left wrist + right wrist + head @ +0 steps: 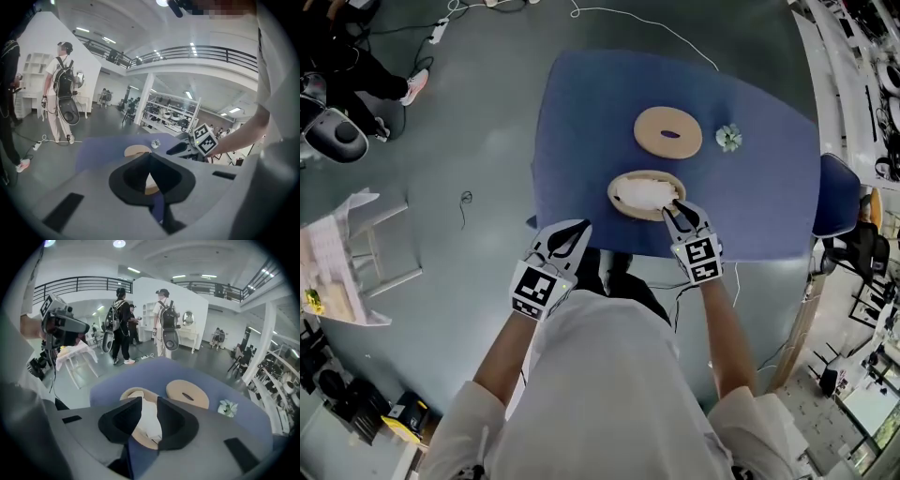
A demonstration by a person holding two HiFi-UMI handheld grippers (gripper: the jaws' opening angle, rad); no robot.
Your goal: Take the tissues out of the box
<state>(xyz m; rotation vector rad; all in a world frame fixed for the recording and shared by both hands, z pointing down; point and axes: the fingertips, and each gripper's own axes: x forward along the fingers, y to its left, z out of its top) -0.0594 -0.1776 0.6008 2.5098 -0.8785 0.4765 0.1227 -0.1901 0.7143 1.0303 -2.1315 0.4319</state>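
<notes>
Right gripper [149, 401] jaws half-apart, tissues [150, 423] framed between only in its own view; left gripper [572, 232] pinched closed, empty. Box [613, 192] oval runs 9–3 o'clock.

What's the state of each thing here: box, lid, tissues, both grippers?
tissue box: open, on the blue table.
lid: off, flat on the table beyond the box.
tissues: inside the box, none taken out.
small plant: upright, beside the lid.
left gripper: shut, empty.
right gripper: open, over the tissues, gripping nothing.

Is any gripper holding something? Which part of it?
No, nothing is held. The right gripper is open over the tissues; the left gripper is shut on nothing.
</notes>
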